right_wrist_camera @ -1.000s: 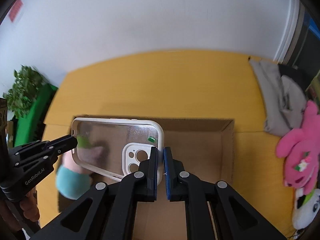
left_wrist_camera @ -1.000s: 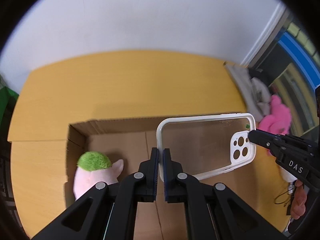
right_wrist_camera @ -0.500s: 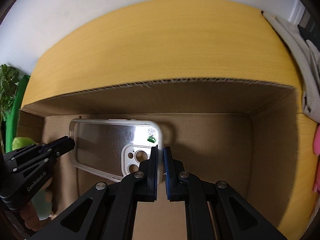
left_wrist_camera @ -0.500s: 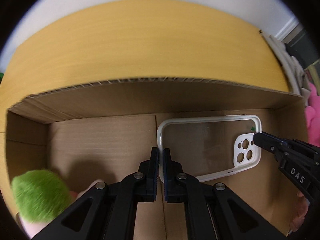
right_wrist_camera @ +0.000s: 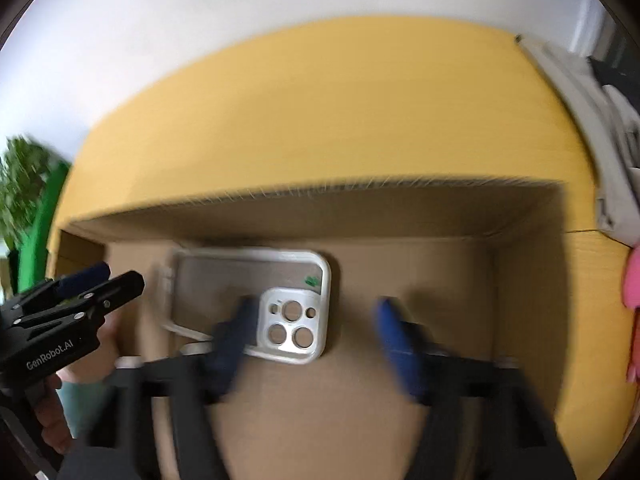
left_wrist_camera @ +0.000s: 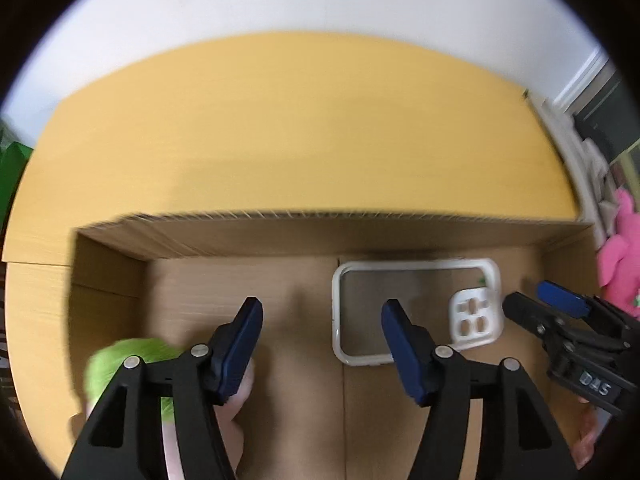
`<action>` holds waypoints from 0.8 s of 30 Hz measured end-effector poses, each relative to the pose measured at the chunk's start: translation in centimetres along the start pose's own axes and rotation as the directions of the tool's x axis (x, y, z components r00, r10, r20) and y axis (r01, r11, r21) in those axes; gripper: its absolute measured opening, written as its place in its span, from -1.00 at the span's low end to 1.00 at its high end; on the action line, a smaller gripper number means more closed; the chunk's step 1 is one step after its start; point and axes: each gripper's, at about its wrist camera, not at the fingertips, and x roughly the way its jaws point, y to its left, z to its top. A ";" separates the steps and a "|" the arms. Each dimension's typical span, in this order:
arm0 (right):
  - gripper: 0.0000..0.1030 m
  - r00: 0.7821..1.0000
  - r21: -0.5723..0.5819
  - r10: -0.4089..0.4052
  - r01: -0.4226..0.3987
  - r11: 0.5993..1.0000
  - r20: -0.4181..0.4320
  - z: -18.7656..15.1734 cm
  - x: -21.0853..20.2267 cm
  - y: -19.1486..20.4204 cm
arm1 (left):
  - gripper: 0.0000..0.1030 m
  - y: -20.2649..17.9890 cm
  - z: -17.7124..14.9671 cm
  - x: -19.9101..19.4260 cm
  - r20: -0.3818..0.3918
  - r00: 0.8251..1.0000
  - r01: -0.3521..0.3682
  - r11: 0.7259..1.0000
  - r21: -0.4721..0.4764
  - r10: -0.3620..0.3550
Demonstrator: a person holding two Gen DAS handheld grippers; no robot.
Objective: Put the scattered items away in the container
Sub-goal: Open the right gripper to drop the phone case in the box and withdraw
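Observation:
A clear phone case with a white rim [left_wrist_camera: 416, 308] lies flat on the floor of the open cardboard box [left_wrist_camera: 304, 226]; it also shows in the right wrist view [right_wrist_camera: 256, 300]. My left gripper [left_wrist_camera: 322, 344] is open and empty, just left of and above the case. My right gripper [right_wrist_camera: 312, 344] is open and empty over the case's camera end, inside the box [right_wrist_camera: 520, 220]. A plush toy with a green top [left_wrist_camera: 132, 364] lies in the box's left part, partly hidden behind my left finger.
The box sits on a yellow wooden table [left_wrist_camera: 280, 128] against a white wall. A pink plush [left_wrist_camera: 620, 256] and grey cloth [right_wrist_camera: 592, 112] lie at the table's right edge. A green plant [right_wrist_camera: 24, 184] stands at the far left.
Both grippers have opened and let go of the phone case, which now lies on the box floor. Both grippers have pulled back a little.

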 end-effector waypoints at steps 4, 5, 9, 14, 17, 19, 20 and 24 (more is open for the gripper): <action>0.67 0.997 -0.020 0.029 -0.028 0.999 0.065 -2.2 -7.4 0.4 | 0.24 -0.7 -2.4 -8.6 0.129 0.991 0.016 0.997 0.079 -0.026; 0.75 0.996 -0.025 0.028 -0.026 0.999 0.086 -2.9 -9.4 1.0 | 0.28 -1.0 -3.0 -10.5 0.153 0.988 0.019 0.995 0.094 -0.034; 0.85 0.985 -0.042 -0.003 0.011 0.999 0.170 -6.8 -18.1 2.8 | 0.55 -2.2 -8.2 -19.2 0.264 0.963 0.013 0.989 0.147 -0.052; 0.87 0.967 -0.095 -0.085 0.111 0.989 0.241 -11.5 -26.9 6.0 | 0.55 -3.8 -14.6 -26.7 0.321 0.940 0.068 0.985 0.157 -0.116; 0.87 0.959 -0.114 -0.095 0.129 0.985 0.267 -14.1 -29.8 7.7 | 0.55 -3.8 -18.4 -30.0 0.345 0.930 0.081 0.987 0.139 -0.124; 0.88 0.954 -0.140 -0.102 0.146 0.979 0.283 -16.2 -31.5 8.8 | 0.55 -3.6 -20.5 -31.6 0.355 0.926 0.090 0.987 0.133 -0.132; 0.88 0.951 -0.149 -0.106 0.155 0.977 0.291 -17.1 -32.2 9.2 | 0.55 -3.6 -21.6 -32.3 0.360 0.923 0.089 0.986 0.138 -0.134; 0.88 0.945 -0.162 -0.111 0.167 0.972 0.308 -20.6 -34.8 10.4 | 0.55 -3.3 -24.8 -34.3 0.373 0.919 0.084 0.988 0.127 -0.127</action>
